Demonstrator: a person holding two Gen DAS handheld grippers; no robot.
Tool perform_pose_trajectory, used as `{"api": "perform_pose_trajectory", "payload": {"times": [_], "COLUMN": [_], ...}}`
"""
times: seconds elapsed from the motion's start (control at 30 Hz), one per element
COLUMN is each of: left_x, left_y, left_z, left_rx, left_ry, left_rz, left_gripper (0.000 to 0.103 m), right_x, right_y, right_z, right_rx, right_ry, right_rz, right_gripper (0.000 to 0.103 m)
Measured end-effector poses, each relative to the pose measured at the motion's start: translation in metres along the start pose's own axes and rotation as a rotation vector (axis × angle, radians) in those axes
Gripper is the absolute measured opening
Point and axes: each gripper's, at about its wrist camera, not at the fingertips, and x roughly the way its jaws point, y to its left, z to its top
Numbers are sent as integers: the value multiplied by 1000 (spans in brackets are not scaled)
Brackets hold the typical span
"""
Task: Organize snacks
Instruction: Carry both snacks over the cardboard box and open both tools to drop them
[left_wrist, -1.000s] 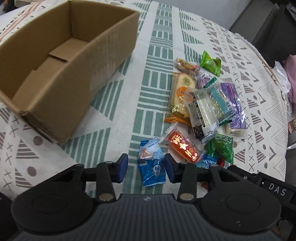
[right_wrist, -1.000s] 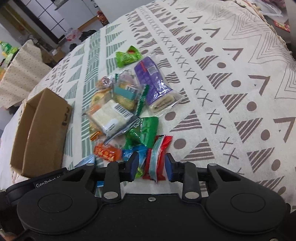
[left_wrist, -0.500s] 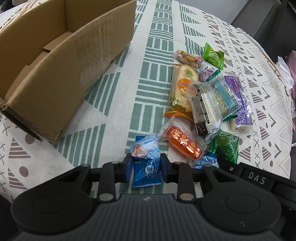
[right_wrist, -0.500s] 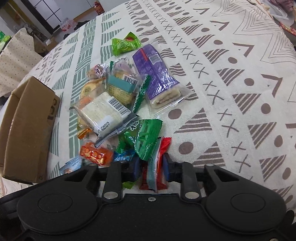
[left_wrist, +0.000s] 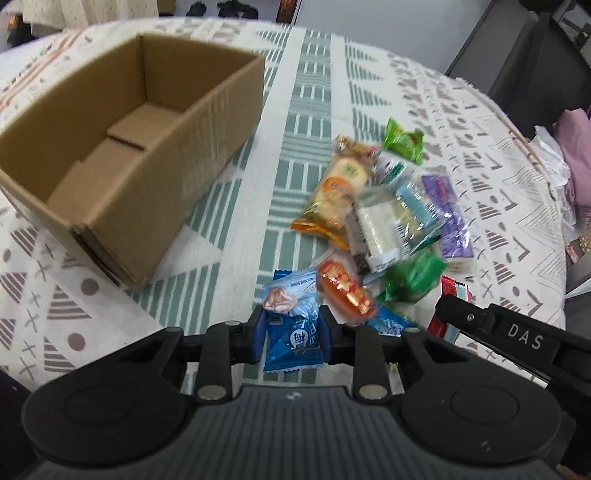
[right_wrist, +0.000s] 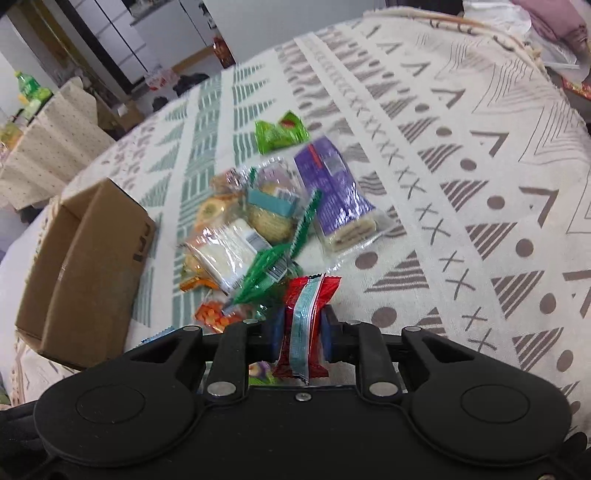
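Observation:
My left gripper is shut on a blue snack packet and holds it above the cloth. My right gripper is shut on a red snack packet with a pale blue stripe, also lifted. An open, empty cardboard box stands to the left; it also shows in the right wrist view. A pile of snacks lies to the right of the box: an orange packet, a green one, a white bar and a purple pack.
The table carries a patterned white, green and grey cloth. A separate green packet lies at the far edge of the pile. The right gripper's body shows at the left view's lower right. Chairs and clutter stand beyond the table edges.
Both grippers closed on their packets, the left on the blue one and the right on the red one, and lifted them off the cloth.

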Motion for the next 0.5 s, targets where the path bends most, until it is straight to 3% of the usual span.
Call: {"api": "perform_pose_trajectory", "payload": {"times": [0.5], "left_x": [-64], "left_y": [7], "left_z": [5], "left_rx": [13], "left_ry": [-135], "left_rz": [55], "left_gripper": [28], "right_x": [-41], "right_y": [12], "right_z": [1], "right_rx": [-60], "right_ry": [-145], "right_rz": [154], "right_gripper": [20]}}
